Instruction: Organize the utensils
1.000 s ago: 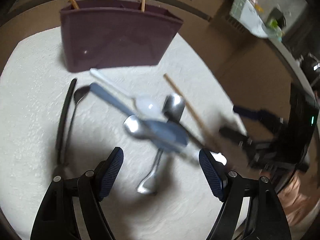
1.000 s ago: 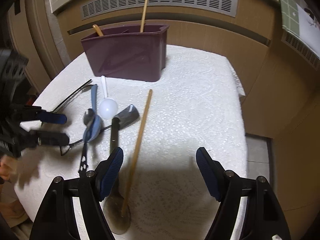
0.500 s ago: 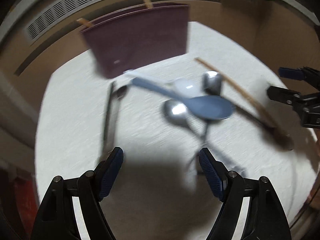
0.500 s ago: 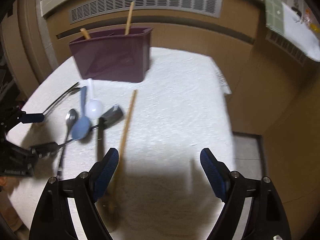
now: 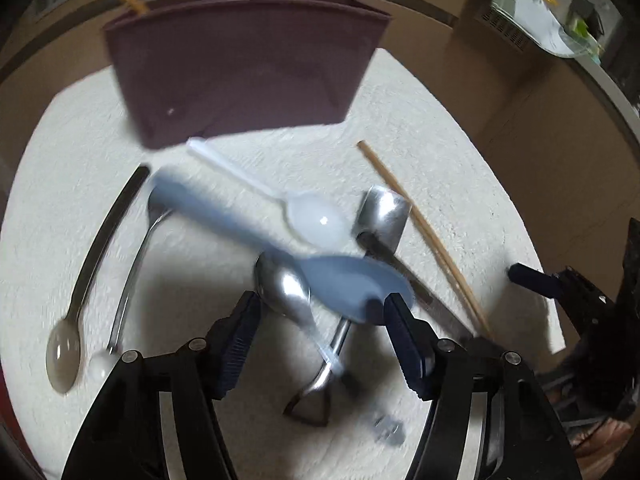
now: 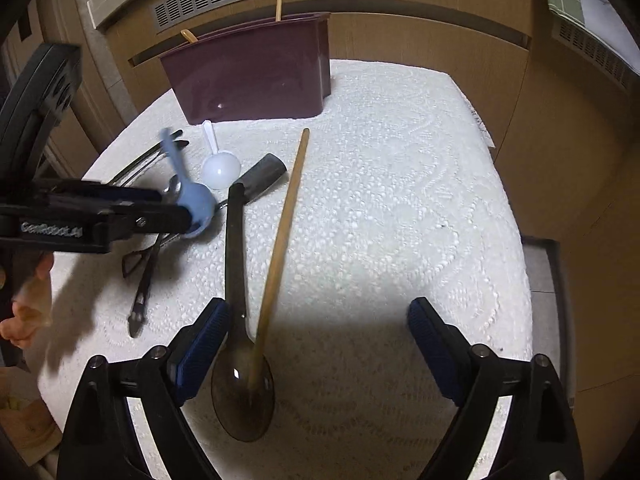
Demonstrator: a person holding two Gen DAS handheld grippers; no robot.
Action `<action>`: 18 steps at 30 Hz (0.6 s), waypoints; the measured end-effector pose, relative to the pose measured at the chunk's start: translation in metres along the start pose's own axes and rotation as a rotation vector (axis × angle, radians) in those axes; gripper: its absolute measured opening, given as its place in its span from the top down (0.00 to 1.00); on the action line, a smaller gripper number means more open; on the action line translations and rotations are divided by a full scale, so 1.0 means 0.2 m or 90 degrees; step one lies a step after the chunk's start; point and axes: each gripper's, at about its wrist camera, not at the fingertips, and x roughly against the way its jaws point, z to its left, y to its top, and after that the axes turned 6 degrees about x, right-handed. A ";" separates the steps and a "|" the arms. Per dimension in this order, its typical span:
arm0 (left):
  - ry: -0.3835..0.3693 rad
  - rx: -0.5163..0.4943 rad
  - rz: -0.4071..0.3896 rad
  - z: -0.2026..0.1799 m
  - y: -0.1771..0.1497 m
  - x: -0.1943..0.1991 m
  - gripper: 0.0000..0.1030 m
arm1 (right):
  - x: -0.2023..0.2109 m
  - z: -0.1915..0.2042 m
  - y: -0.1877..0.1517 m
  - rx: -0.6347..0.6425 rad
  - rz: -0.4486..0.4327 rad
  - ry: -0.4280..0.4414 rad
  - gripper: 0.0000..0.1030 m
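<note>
Left wrist view: your left gripper (image 5: pixel 320 312) is low over the cluttered bench (image 5: pixel 440 184), its fingers (image 5: pixel 404 332) parted on either side of the blue spoon (image 5: pixel 352 284); contact is unclear. The maroon caddy (image 5: pixel 248 76) stands behind.

Right wrist view: your right gripper (image 6: pixel 316 340) hovers released, fingers (image 6: pixel 200 344) wide, above the dark ladle (image 6: pixel 236 264) and wooden stick (image 6: pixel 280 240).
</note>
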 end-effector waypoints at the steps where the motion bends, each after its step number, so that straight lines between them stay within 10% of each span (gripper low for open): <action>1: -0.004 -0.014 0.004 -0.03 0.01 -0.02 0.37 | 0.00 0.00 0.00 -0.001 -0.002 0.002 0.10; 8: 0.076 -0.136 0.001 -0.12 -0.08 0.00 0.36 | -0.01 0.02 0.00 0.017 0.008 0.007 0.01; 18: 0.149 -0.142 -0.003 0.13 -0.15 0.12 0.32 | -0.04 0.07 0.00 0.061 0.038 -0.008 0.00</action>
